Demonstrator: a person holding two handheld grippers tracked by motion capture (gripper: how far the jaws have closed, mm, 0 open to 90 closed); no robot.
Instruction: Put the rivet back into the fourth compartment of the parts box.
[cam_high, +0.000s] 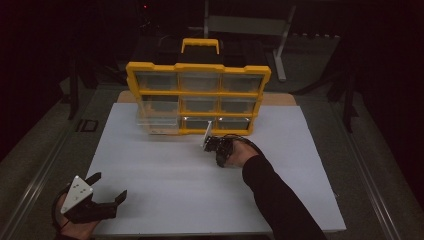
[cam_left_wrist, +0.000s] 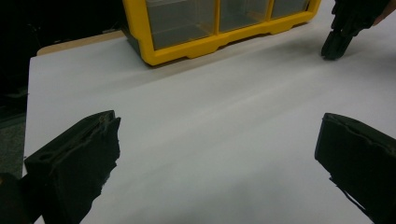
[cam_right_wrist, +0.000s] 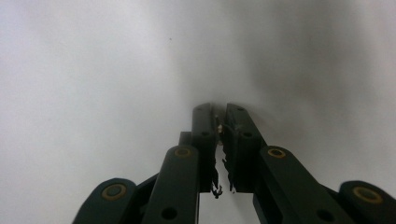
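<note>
My right gripper (cam_right_wrist: 219, 122) has its black jaws pressed together, tips down on the white tabletop (cam_high: 165, 175); whether something tiny sits between them I cannot tell. It stands just before the yellow plastic drawer organiser (cam_high: 198, 95), one clear drawer (cam_high: 157, 122) pulled out. My left gripper (cam_high: 109, 188) rests open, well apart.

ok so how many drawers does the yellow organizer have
9, in a grid of three rows and three columns on the yellow organizer. The bottom-left drawer is pulled partly out; the other eight sit closed.
</note>
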